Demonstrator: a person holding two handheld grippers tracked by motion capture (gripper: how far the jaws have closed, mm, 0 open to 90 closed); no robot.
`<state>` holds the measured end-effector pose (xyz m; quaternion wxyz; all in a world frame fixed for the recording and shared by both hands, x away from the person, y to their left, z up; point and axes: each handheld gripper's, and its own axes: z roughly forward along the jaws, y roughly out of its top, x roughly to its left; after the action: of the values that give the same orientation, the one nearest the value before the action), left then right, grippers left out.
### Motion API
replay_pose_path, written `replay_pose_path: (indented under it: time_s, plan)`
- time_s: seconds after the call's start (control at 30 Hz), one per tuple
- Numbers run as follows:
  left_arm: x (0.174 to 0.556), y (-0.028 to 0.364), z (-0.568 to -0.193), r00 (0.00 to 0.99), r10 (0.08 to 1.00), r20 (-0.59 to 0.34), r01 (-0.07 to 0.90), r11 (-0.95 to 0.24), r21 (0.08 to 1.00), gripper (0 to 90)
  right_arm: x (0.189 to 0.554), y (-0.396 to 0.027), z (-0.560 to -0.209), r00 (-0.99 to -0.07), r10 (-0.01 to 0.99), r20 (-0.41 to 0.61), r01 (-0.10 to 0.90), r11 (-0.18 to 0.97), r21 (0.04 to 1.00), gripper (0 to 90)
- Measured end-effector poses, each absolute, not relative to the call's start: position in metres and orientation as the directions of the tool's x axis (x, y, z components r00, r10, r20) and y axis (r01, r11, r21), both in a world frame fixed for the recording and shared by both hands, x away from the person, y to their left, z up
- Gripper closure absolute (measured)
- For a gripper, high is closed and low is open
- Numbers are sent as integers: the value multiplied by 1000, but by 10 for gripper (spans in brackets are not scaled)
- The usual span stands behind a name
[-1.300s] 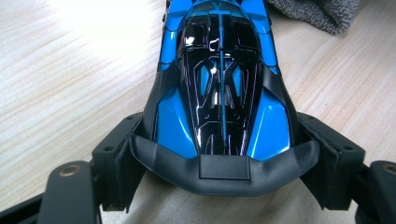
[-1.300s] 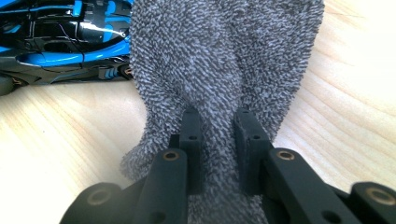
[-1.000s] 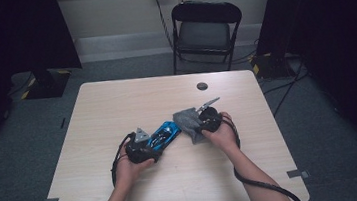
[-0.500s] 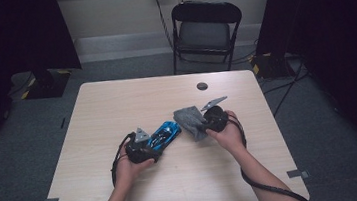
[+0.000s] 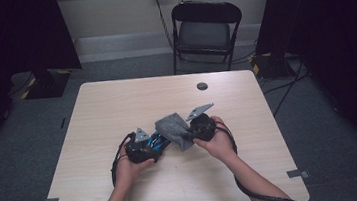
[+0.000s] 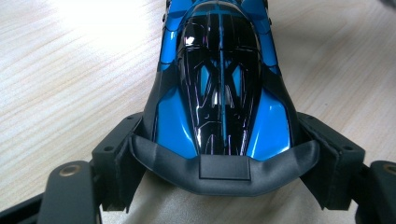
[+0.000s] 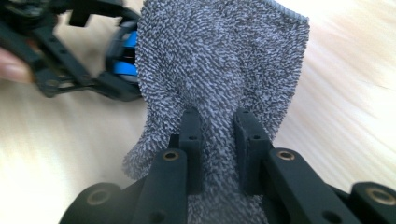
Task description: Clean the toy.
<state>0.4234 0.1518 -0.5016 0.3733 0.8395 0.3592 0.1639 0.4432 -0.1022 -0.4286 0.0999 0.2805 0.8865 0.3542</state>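
Note:
A shiny blue and black toy car (image 6: pixel 219 84) lies on the pale wooden table (image 5: pixel 116 102). My left gripper (image 6: pixel 224 161) is shut on the car's tail, with a pad on each side by the black rear wing. In the high view the left gripper (image 5: pixel 143 147) sits left of centre, and the car (image 5: pixel 158 142) pokes out toward the right. My right gripper (image 7: pixel 218 135) is shut on a grey terry cloth (image 7: pixel 224 60), which hangs over the car's front end (image 7: pixel 125 56). From above, the cloth (image 5: pixel 173 128) drapes between the two grippers, with the right gripper (image 5: pixel 192 131) just beside it.
A small black round disc (image 5: pixel 202 86) lies near the table's far edge. A black folding chair (image 5: pixel 204 27) stands behind the table. Dark curtains flank both sides. Cables trail from both grippers toward the near edge.
My right gripper has lifted and carried the cloth left, so it now covers most of the car's front. The left gripper and car stayed put.

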Motion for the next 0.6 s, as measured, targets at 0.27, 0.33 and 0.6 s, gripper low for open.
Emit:
replay_pose_path:
  time_s: [0.27,0.33,0.6]
  plan:
    - [423,152,-502,689,725,7,481,-464,744,240,433,-77,-438,-858,513,38,404,625,668,752]
    - [423,152,-502,688,725,7,481,-464,744,241,430,-70,-439,-869,495,28,388,643,660,751]
    - [423,151,-502,682,732,0,483,-451,751,240,427,-49,-444,-895,446,-9,345,705,619,750]
